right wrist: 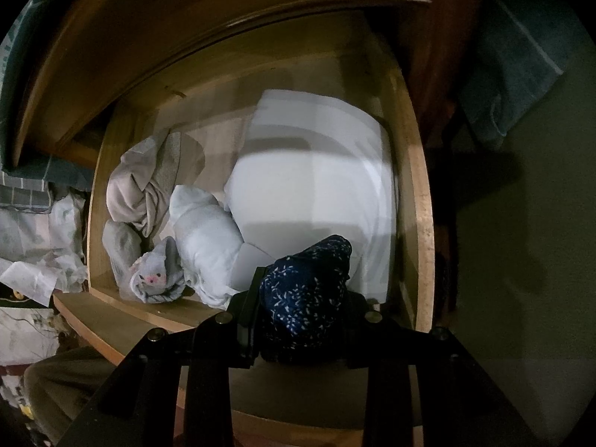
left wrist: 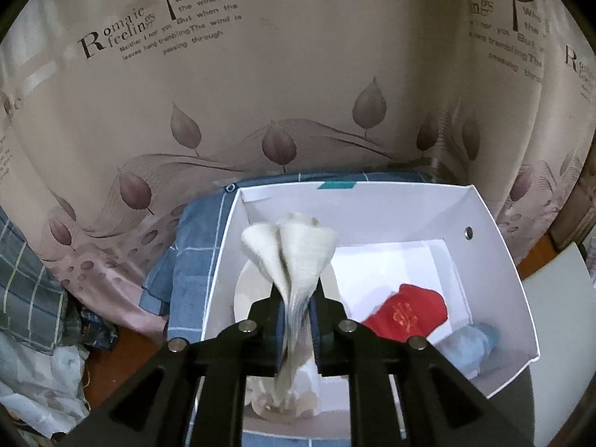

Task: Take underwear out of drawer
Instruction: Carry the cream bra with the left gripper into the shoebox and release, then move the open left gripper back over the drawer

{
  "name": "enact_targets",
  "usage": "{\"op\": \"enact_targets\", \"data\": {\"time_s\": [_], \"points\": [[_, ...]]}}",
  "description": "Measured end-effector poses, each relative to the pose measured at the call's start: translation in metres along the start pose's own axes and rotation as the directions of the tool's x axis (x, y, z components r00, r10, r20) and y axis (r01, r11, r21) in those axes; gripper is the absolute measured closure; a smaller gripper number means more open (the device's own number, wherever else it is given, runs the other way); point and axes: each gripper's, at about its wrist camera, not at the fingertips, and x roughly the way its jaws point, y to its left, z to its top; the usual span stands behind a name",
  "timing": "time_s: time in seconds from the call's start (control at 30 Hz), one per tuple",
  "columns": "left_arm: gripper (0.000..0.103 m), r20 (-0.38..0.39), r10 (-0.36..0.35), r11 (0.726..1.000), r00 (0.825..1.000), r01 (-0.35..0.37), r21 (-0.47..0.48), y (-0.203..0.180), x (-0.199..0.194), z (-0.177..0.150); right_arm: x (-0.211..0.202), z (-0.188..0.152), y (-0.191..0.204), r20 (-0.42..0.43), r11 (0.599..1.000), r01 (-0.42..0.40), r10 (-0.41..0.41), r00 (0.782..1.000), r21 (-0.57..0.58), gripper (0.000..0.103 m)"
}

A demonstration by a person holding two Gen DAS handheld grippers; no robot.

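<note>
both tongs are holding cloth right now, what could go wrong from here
1. The cream garment in the left tongs is pinched in a narrow bunch over the white box; on release a loose end could drape over the wall instead of landing inside.
2. The right tongs grip the navy speckled garment above the wooden drawer; a hanging part could snag the front edge.

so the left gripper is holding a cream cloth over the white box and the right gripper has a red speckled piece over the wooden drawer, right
Not quite: the piece in the right gripper is a dark navy fabric bundle with white speckles, not red, as the right wrist view shows. The rest holds: the left gripper holds the cream cloth over the white box.
</note>
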Motion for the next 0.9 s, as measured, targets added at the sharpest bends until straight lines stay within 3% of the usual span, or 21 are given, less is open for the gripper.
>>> {"op": "enact_targets", "data": {"time_s": [0.13,0.2,0.5,0.9], "points": [[0.081,-0.017,0.041,0.999,0.999,-0.041,0.014,0.0,-0.002,-0.006,0.001,-0.001,0.0,0.0,1.0,-0.001,0.001,1.0,0.002,0.073],[0.071,-0.029,0.038,0.999,0.999,-0.038,0.012,0.001,-0.002,-0.009,0.001,-0.001,0.0,0.002,1.0,-0.001,0.001,1.0,0.001,0.073],[0.071,-0.01,0.004,0.999,1.0,-0.004,-0.036,0.019,-0.021,-0.03,0.0,-0.002,0.001,0.012,1.0,0.001,-0.001,1.0,-0.001,0.073],[0.069,0.111,0.018,0.999,0.994,-0.022,0.036,0.023,-0.09,-0.077,-0.01,-0.001,0.0,0.073,1.0,-0.004,0.004,0.997,0.005,0.073]]}}
